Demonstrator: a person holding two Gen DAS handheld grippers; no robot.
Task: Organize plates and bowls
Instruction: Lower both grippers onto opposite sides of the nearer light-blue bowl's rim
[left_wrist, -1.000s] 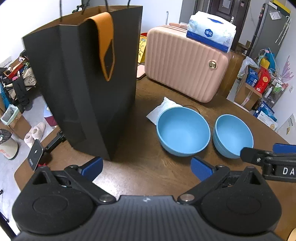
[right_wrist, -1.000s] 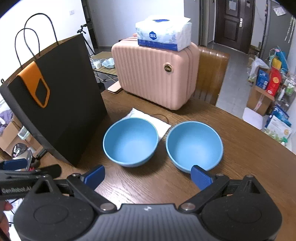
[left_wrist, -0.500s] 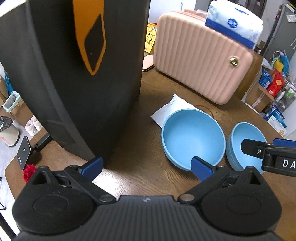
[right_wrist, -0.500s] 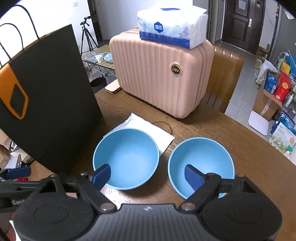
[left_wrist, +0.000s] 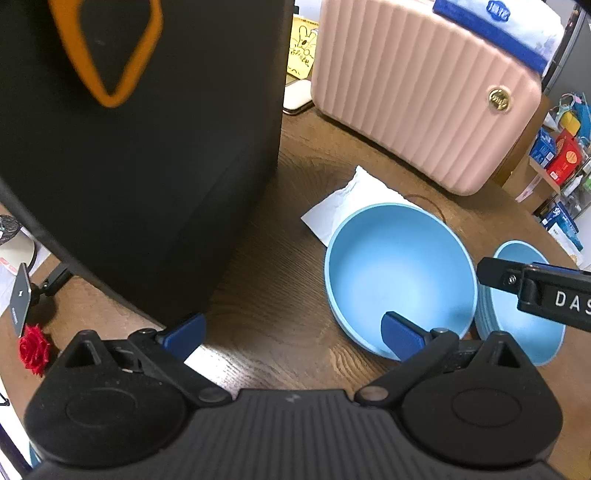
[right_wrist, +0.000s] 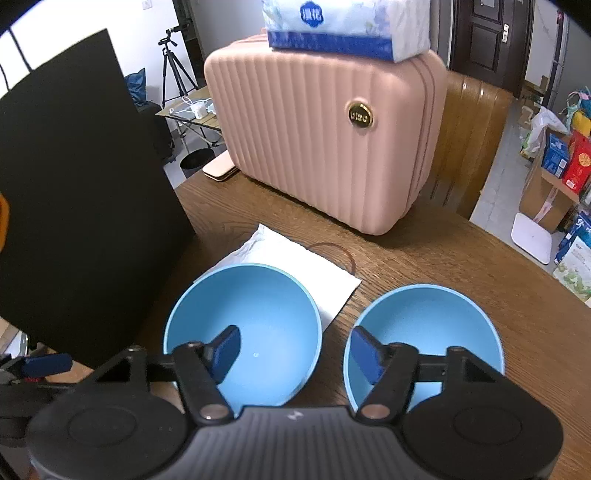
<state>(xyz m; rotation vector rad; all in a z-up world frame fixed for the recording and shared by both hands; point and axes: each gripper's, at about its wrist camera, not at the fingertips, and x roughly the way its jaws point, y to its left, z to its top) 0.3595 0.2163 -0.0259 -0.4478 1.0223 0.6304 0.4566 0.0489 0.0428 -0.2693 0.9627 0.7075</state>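
Observation:
Two light blue bowls stand side by side on the wooden table (right_wrist: 461, 254), the left bowl (right_wrist: 255, 314) partly on a white paper (right_wrist: 295, 258), the right bowl (right_wrist: 432, 317) just apart from it. My right gripper (right_wrist: 295, 349) hangs over the gap between them; its jaws are closing, one finger above each bowl's inside and both near rims between them, neither pad pressing. My left gripper (left_wrist: 293, 332) is open, with bare table between its fingers and its right finger at the left bowl's (left_wrist: 399, 266) near rim. The right bowl (left_wrist: 524, 314) lies behind the right gripper's fingers (left_wrist: 532, 288).
A tall black paper bag (left_wrist: 140, 166) stands close on the left. A pink ribbed suitcase (right_wrist: 325, 147) with a tissue pack (right_wrist: 343, 26) on top stands at the back. A phone (left_wrist: 297, 98) lies behind the bag. The table edge runs along the right.
Both grippers have come down and forward toward the bowls, which now look larger. The right gripper's jaws have narrowed from wide to straddling the two near rims.

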